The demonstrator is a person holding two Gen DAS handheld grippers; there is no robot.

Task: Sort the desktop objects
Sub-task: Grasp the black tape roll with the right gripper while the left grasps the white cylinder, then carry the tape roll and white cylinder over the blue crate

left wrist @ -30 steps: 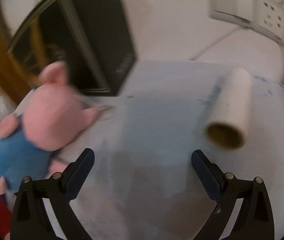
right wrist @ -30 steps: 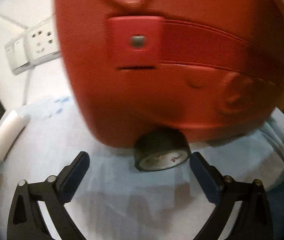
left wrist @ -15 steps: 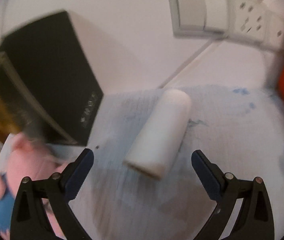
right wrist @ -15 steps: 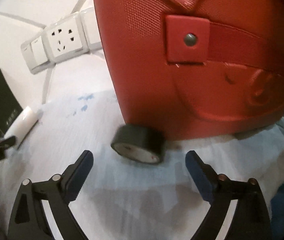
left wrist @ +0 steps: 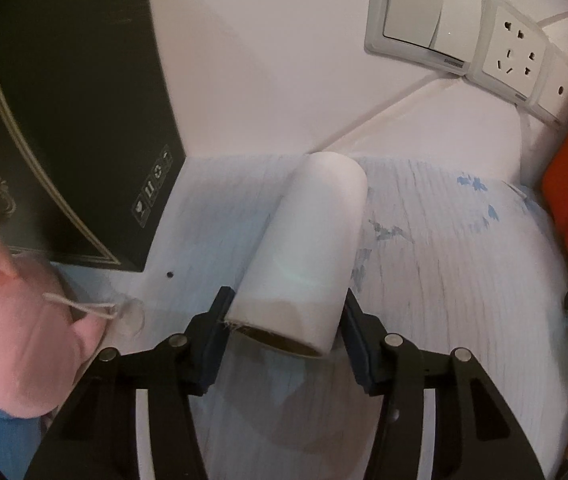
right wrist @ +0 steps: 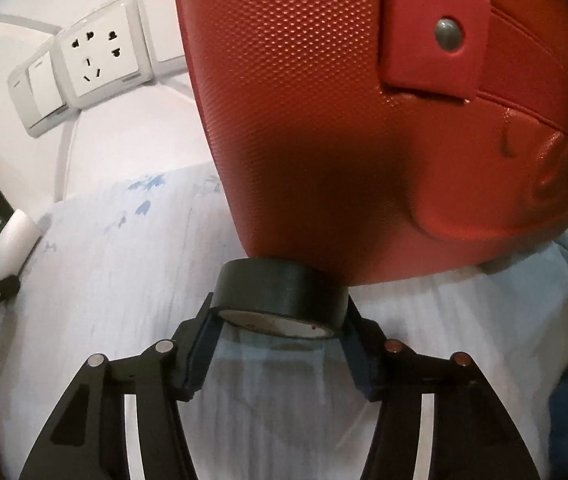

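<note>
The white roll [left wrist: 307, 252] is lying on the pale blue cloth [left wrist: 443, 280], its far end pointing toward 1 o'clock and its open cardboard end facing you. Your left gripper [left wrist: 284, 318] is closing on that near end, both pads touching the roll's sides. At 9 o'clock of the roll a pink plush [left wrist: 16, 332] is lying, a black box [left wrist: 68, 120] is standing at 10 o'clock, and wall sockets [left wrist: 511, 56] are sitting at 1 o'clock.

The black tape [right wrist: 280, 300] is lying on the same cloth, its back touching the red bag [right wrist: 363, 120] at 12 o'clock. Your right gripper [right wrist: 278, 320] is closing on the tape, a pad pressing on each side. At 9 o'clock of the tape, the roll is showing with your left gripper's tip on it.
</note>
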